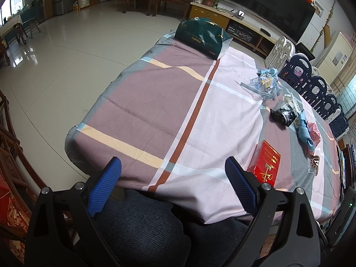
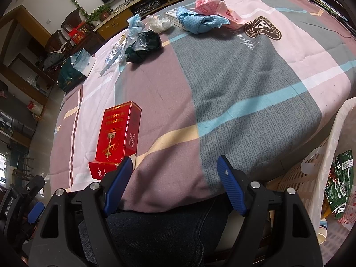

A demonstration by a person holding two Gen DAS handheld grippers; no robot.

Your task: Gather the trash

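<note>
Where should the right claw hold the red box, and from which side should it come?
Grip the red box across its narrow sides, near the middle, coming from above. It lies flat on the cloth with its broad face up, and the open lid at the near end would probably give. The right claw is open and close by.

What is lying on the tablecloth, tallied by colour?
Red: 1, red carton
Blue: 2, blue cloth, blue wad
Black: 1, black bag
White: 1, tissue
Clear: 1, plastic wrapper
Pink: 1, pink packet
Green: 1, green gift bag
Total: 8
</note>
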